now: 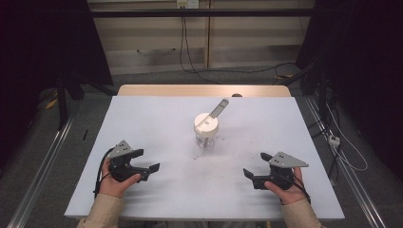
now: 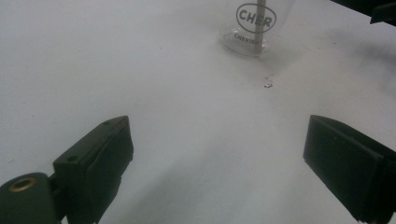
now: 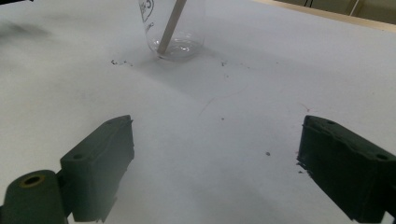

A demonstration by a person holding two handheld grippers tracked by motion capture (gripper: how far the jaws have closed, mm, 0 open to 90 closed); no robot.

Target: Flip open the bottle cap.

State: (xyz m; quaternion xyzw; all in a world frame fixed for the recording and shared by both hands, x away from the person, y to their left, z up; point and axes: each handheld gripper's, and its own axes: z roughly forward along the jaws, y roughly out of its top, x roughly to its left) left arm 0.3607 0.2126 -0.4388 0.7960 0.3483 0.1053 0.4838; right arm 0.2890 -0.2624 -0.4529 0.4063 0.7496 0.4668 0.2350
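Note:
A clear plastic cup with a white lid stands near the middle of the white table cover. A flat stick leans out of the lid toward the back right. My left gripper rests low at the front left, open and empty, pointing toward the cup. My right gripper sits at the front right, also open and empty. In the left gripper view the printed cup stands well beyond the spread jaws. The right gripper view shows the cup's base and the stick far ahead of its open jaws.
Small dark specks lie on the cover just in front of the cup. The wooden table edge shows at the back. Cables and metal rails run along the floor on both sides.

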